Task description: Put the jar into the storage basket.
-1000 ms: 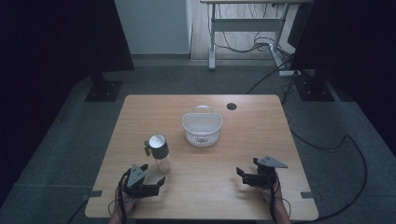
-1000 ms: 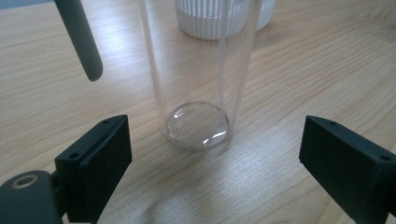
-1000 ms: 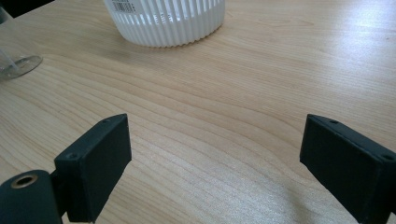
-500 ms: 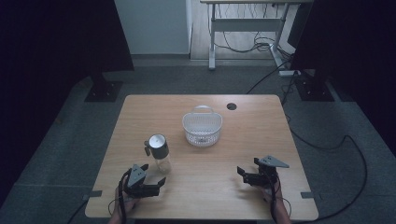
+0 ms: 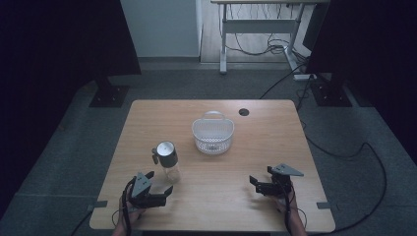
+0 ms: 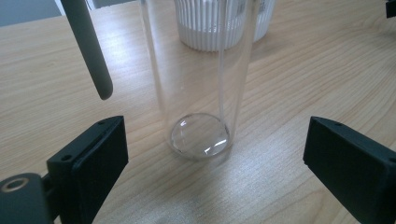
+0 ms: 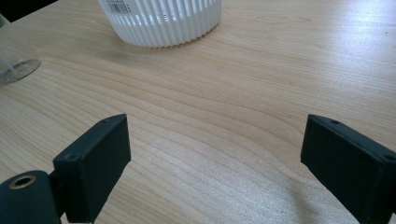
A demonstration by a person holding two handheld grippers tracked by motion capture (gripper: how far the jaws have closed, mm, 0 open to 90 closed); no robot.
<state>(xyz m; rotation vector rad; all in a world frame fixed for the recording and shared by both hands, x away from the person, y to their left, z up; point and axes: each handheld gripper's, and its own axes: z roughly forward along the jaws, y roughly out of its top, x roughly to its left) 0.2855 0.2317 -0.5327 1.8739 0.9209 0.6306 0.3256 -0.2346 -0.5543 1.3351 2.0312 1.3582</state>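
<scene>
High view: we log clear bottle (image 5: 168,161) upright on counter (image 5: 275,142), 8 o'clock from white basket (image 5: 213,135). Left gripper (image 5: 167,193) jaws spread, lined up at bottle base for grasp. Right gripper (image 5: 254,181) spread, idle at 4 o'clock.

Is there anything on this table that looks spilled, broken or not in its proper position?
Nothing stands out. The clear bottle stands upright with its grey lid on, the white basket sits level behind it, and the table looks dry. The left gripper and the right gripper are both open.
</scene>
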